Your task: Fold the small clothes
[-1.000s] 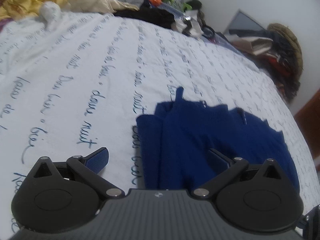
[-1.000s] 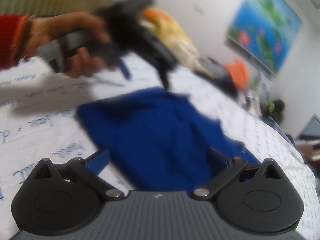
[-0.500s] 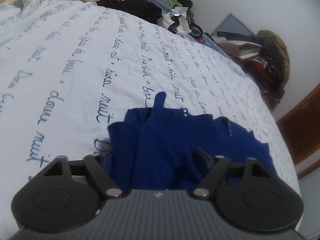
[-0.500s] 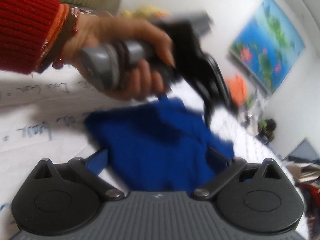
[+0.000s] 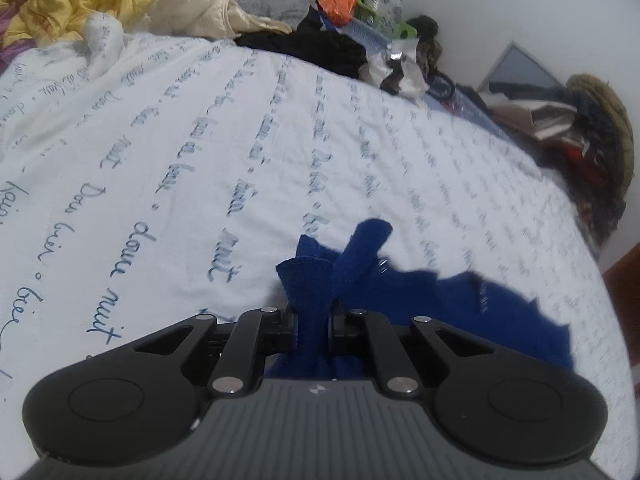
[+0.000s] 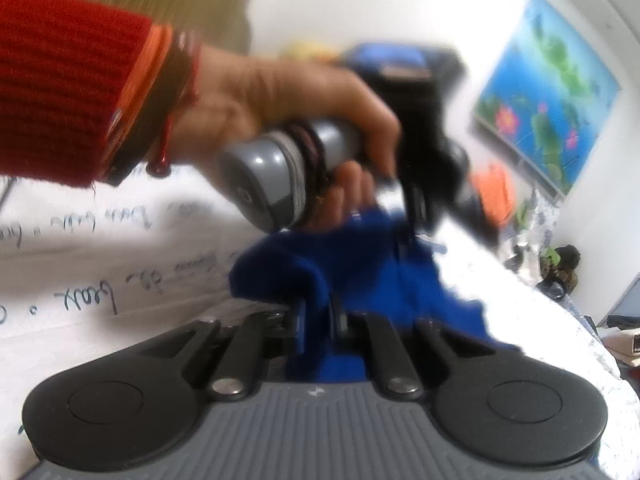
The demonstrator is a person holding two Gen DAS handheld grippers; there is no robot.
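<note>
Blue garment (image 5: 316,308) pinched between both grippers' closing jaws

- The blue garment (image 5: 460,312) is seen as a fuzzy, matt knit cloth.
- The bedsheet (image 5: 200,152) is shown as smooth, matt printed cotton-like fabric.
- The left gripper (image 5: 314,320) is made of matt black plastic with shiny metal rivets.
- The sleeve (image 6: 60,80) is ribbed red knit.

Bare bedsheet (image 5: 192,152) leaves open passage; heaped clothes (image 5: 304,40) block its far edge.
</note>
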